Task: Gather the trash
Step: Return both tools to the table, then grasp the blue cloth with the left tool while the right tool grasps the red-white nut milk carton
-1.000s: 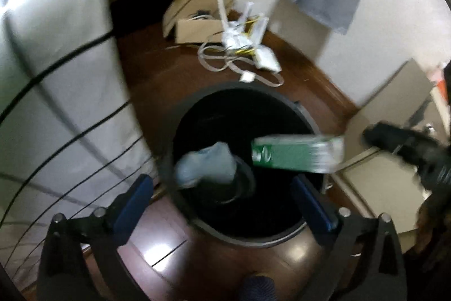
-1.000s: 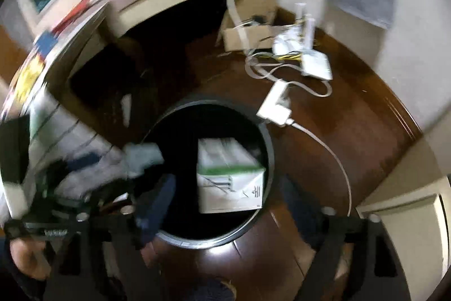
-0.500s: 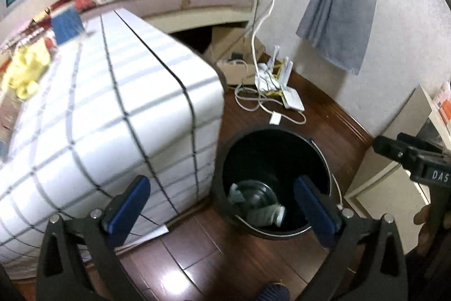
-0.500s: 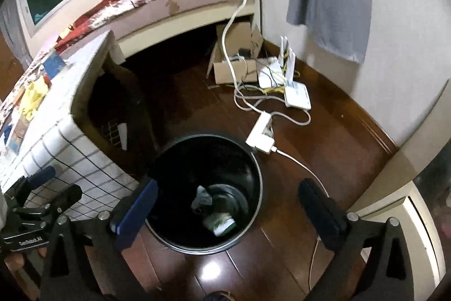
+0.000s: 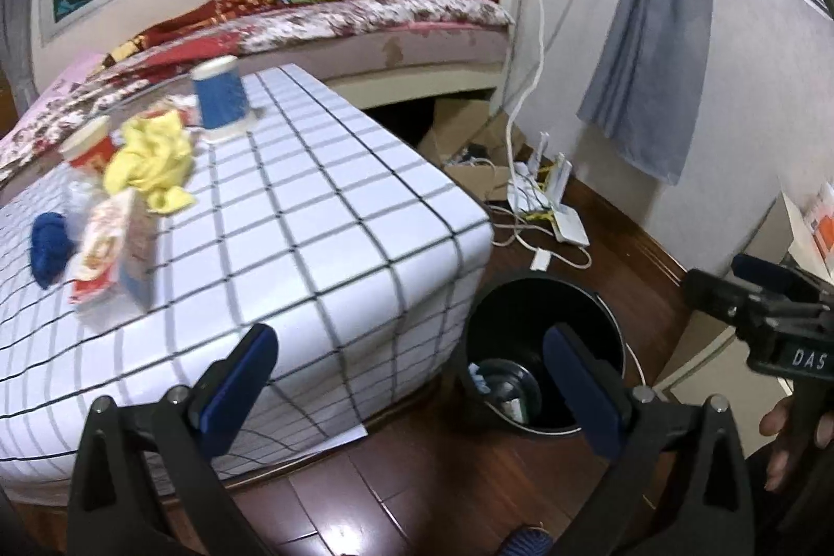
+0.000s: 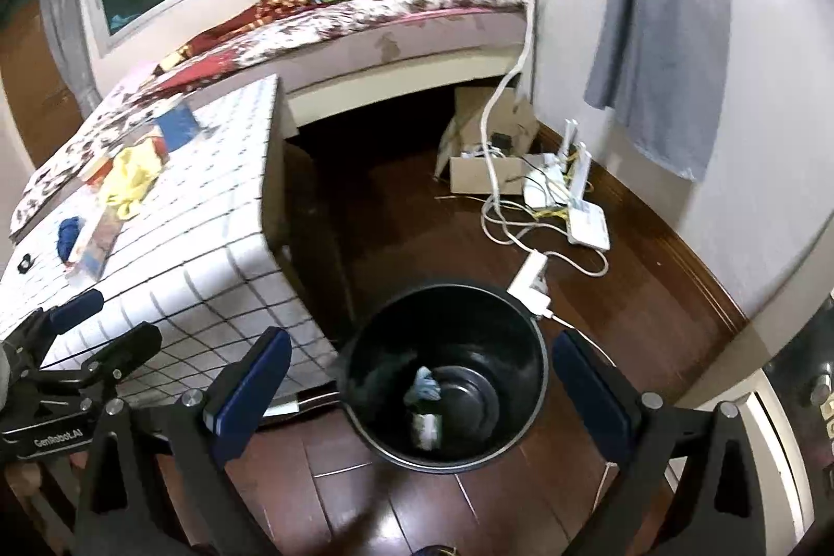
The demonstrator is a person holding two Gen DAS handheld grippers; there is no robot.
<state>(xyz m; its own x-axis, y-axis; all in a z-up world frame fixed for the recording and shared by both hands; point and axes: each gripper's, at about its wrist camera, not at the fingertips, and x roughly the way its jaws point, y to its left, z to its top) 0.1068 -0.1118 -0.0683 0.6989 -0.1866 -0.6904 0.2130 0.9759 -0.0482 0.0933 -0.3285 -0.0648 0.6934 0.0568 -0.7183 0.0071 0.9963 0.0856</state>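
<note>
Plainly, both tongs, left (image 5: 406, 379) and right (image 6: 417, 384), stood spread and empty above the round black plastic bin (image 6: 526, 431). Next, reach far left to the crumpled yellow wrapper (image 5: 148, 162) on the white checked desk (image 5: 333, 238), pinching squarely.

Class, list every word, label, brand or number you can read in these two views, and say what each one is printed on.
"DAS": white letters on the black body of the right gripper, cut off at the picture's edge.
"GenRobot.AI": small white letters on the black body of the left gripper.
The printed carton lying on the checked tablecloth: its print is too blurred to read.
The red and white cup: print unreadable.
</note>
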